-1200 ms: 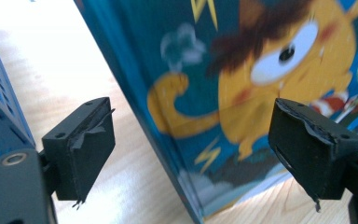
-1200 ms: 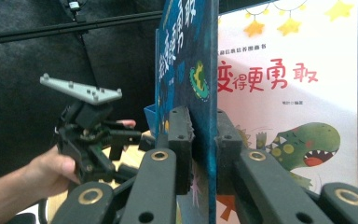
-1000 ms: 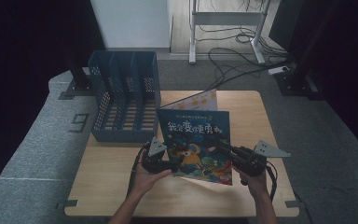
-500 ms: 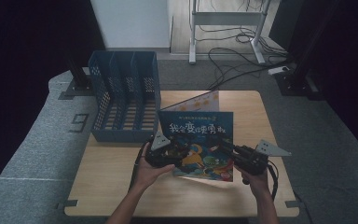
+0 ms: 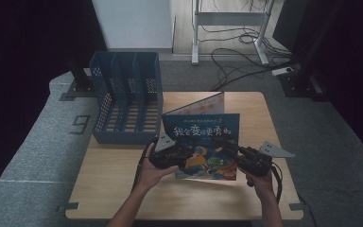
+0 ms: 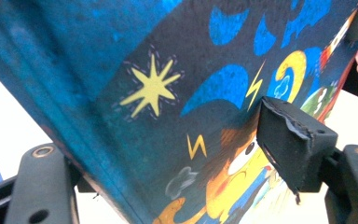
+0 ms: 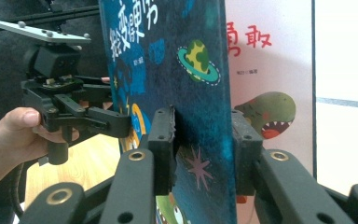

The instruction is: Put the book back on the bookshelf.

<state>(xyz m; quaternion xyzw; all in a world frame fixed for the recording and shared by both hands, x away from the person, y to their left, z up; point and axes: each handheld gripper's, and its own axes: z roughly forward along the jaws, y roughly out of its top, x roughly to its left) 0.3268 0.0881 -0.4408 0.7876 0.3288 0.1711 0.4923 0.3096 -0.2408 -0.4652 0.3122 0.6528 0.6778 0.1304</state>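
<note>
dark-blue starry book (image 5: 203,142), blue rack (image 5: 125,101)

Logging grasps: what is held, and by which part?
The blue picture book: left gripper clamps its left edge, right gripper its right edge.

book (image 5: 203,142): glossy printed card cover | table (image 5: 118,170): smooth pale wood | file rack (image 5: 123,94): blue perforated plastic

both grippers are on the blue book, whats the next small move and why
Probably lift the blue picture book a little and swing it left toward the blue file rack. The left gripper and right gripper clamp its opposite edges, a second book lies beneath, and the rack's slots look empty.
</note>
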